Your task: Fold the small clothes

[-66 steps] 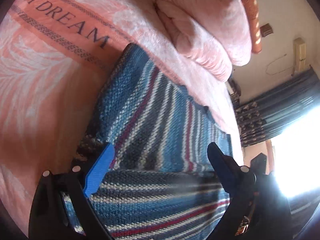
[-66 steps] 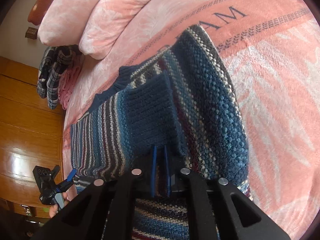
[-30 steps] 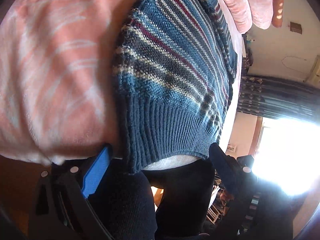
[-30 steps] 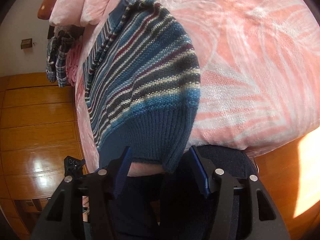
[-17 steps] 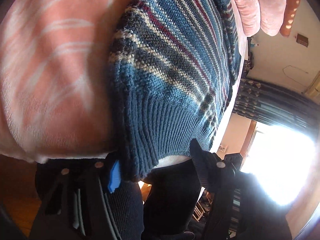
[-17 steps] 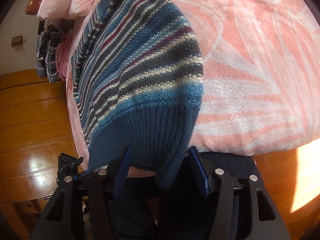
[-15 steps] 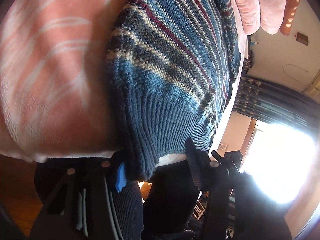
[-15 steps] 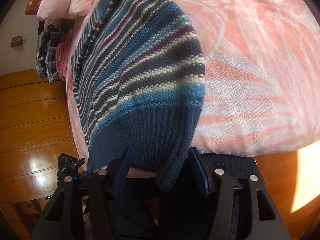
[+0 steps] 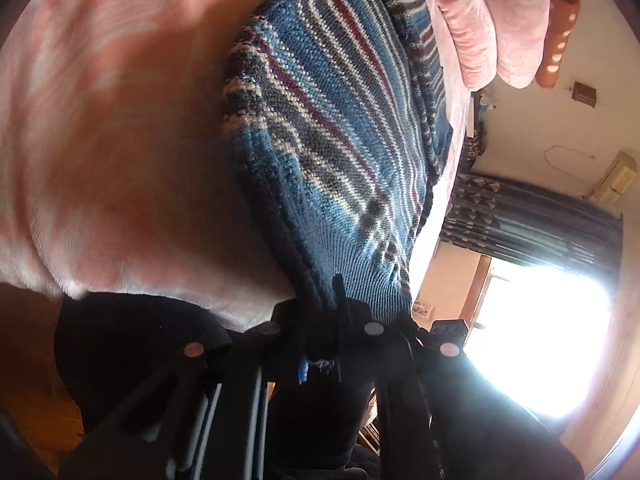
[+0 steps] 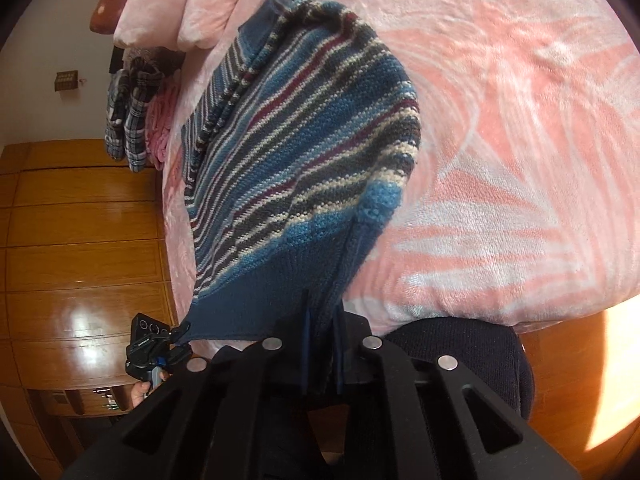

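A blue striped knit sweater (image 9: 332, 128) lies on a pink bed blanket (image 9: 120, 120), its dark ribbed hem hanging off the near edge. My left gripper (image 9: 320, 304) is shut on one corner of that hem. In the right wrist view the same sweater (image 10: 304, 152) runs up the bed, and my right gripper (image 10: 322, 320) is shut on the other hem corner. The left gripper (image 10: 176, 334) shows there too, at the lower left, pinching the far hem corner. The hem stretches taut between the two grippers.
Pink pillows (image 9: 492, 20) and a brown spotted cushion (image 9: 560, 28) lie at the bed's head. Plaid clothes (image 10: 128, 112) hang off the bed's far side beside a wooden wardrobe (image 10: 80, 260). A person's dark-clothed legs (image 10: 460, 360) stand against the bed edge. Curtains and a bright window (image 9: 540, 320) show at right.
Both grippers stood open around the sweater's hem a second ago. The left closed on its corner first, then the right; the hem is now pulled off the bed edge.
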### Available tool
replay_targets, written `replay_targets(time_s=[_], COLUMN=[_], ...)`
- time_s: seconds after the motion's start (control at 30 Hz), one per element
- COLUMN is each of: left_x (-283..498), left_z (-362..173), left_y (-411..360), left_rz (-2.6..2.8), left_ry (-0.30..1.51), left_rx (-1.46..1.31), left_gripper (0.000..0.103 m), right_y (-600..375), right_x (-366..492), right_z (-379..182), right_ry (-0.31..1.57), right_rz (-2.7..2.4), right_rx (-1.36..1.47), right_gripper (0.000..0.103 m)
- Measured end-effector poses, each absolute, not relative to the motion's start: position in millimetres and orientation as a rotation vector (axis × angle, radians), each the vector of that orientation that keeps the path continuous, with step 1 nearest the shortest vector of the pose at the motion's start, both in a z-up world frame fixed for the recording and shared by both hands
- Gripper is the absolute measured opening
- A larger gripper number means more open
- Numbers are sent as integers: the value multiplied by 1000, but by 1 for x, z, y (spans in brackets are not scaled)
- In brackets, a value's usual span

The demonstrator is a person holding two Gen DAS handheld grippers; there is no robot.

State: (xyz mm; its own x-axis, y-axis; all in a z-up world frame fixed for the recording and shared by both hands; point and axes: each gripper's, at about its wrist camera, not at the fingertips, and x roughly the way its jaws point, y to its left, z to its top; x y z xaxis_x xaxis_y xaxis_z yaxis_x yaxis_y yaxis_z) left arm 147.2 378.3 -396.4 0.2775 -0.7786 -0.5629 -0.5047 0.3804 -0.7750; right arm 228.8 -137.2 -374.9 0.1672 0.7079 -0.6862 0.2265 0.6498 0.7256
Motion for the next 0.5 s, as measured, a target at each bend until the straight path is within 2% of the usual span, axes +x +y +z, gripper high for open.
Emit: replay_targets(time_s=[0.5], left_x=[187], left_z=[-305], left_y=[396], left_rz=[-358], left_ry=[1185], left_rx=[-1242], left_gripper=[8], right_y=[-153], right_x=[268], right_z=[-298], right_ry=[1214], right_rz=[511], right_rx=[927], right_gripper=[8])
